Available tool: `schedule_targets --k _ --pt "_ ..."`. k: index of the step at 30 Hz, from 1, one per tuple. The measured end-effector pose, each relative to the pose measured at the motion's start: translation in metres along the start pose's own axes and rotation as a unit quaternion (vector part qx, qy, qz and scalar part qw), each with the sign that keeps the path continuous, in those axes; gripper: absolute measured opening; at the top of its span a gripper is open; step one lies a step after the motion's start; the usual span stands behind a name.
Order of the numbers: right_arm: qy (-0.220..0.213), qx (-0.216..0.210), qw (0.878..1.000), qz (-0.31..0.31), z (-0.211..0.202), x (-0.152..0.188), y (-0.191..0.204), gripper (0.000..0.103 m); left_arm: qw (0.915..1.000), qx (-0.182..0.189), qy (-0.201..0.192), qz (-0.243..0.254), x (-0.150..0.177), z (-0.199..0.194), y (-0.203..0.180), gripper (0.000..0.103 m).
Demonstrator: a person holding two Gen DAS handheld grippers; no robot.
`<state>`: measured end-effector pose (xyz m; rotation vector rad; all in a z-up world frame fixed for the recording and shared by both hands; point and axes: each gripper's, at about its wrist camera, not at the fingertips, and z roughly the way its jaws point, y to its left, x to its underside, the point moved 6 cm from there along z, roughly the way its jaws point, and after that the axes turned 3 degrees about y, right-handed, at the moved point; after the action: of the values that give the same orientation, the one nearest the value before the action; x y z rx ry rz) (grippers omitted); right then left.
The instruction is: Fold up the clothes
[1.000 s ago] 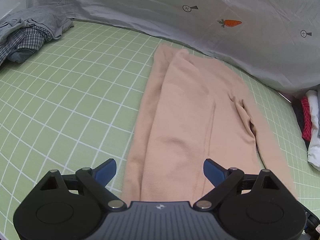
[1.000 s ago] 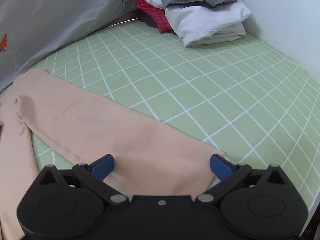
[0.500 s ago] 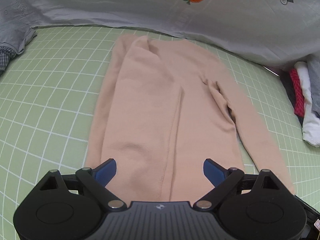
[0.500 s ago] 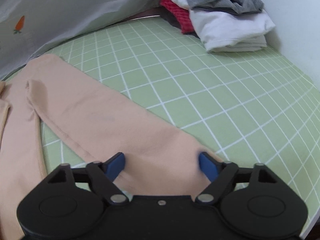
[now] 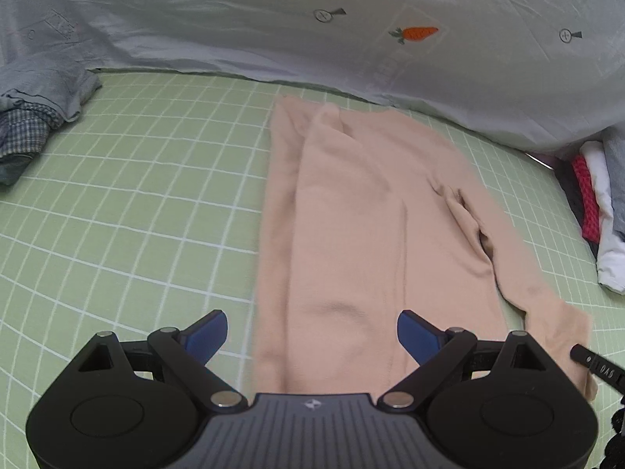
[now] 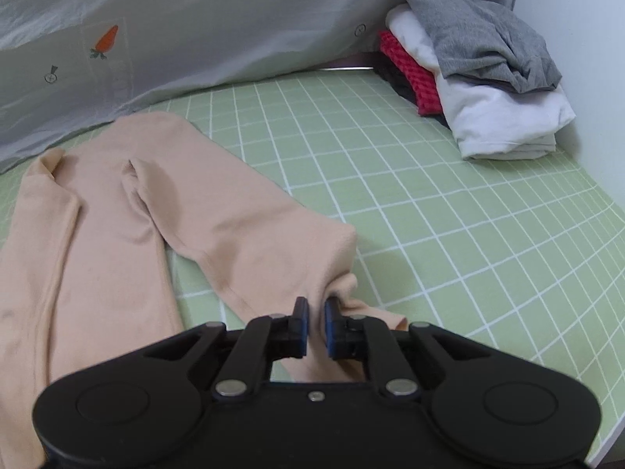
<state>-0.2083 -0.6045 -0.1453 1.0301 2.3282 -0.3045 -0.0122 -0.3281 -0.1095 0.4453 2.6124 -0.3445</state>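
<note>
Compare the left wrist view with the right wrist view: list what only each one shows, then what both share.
Only the left wrist view: the left gripper with jaws wide open above the hem of the peach top, and a rumpled blue-grey and checked clothes heap at far left.

Only the right wrist view: the right gripper with jaws shut on the sleeve cuff, and the grey garment topping the folded stack.

Both: the peach top, green grid sheet, carrot-print grey cover, and the folded stack.
</note>
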Motion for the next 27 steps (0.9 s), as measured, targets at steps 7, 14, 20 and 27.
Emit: schedule_targets --k 7,14,20,27 --pt "-0.055 -0.091 0.992 -0.065 -0.032 -0.035 0.104 0.009 0.9955 0.013 -0.034 -0.087 0.014 -0.029 0.069 0.094" --pt "-0.035 -0.206 0.965 -0.158 -0.048 -0.002 0.213 0.009 0.9922 -0.016 -0.053 -0.111 0.037 -0.051 0.107 0.094" --pt "-0.019 -0.225 0.962 -0.155 -0.053 0.012 0.215 0.039 0.9894 -0.032 -0.058 -0.130 0.040 -0.057 0.118 0.094" --pt "-0.032 -0.161 0.982 -0.097 -0.051 0.004 0.140 0.072 0.9931 -0.019 -0.048 -0.106 0.028 -0.038 0.084 0.094"
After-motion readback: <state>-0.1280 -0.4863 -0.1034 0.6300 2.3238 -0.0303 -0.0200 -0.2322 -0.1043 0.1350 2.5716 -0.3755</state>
